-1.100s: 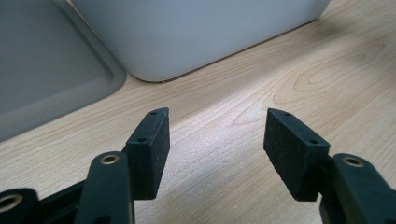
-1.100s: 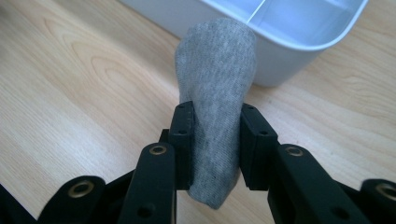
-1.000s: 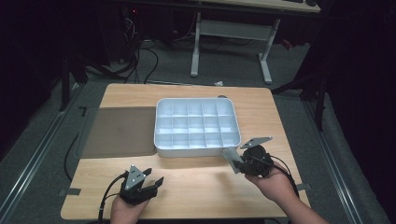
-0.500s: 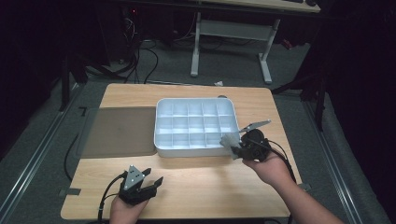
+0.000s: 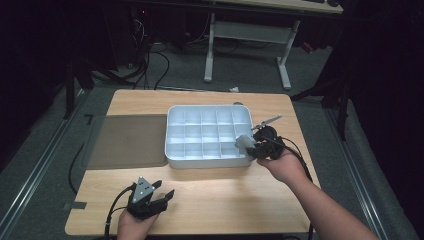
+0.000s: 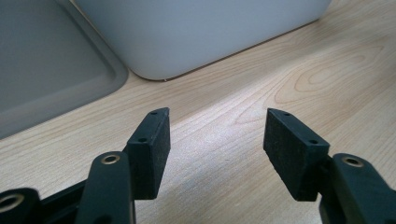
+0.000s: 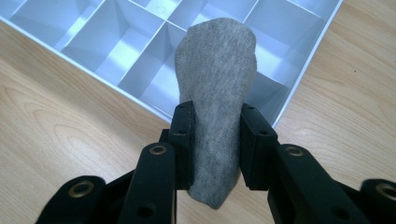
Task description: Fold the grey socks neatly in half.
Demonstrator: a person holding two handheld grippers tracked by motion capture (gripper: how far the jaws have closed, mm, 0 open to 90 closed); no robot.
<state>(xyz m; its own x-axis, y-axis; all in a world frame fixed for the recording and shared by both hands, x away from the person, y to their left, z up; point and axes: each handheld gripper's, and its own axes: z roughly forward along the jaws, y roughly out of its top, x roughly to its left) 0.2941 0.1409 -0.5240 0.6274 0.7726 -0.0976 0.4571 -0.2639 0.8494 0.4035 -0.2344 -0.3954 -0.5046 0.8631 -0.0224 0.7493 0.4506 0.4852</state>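
Right gripper (image 7: 215, 135): jaws clamped on grey cloth roll (image 7: 215, 88), roll's tip jutting ahead over white compartment tray's (image 7: 93, 44) near corner cells. High view: tray beside grey mat (image 5: 130, 140). Left gripper (image 6: 215, 140): jaws parted wide, nothing between, bare wooden table (image 6: 327, 70) beneath.

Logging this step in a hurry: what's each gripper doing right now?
Left gripper: open, holding nothing, over the wooden table.
Right gripper: closed on a rolled grey fabric piece.
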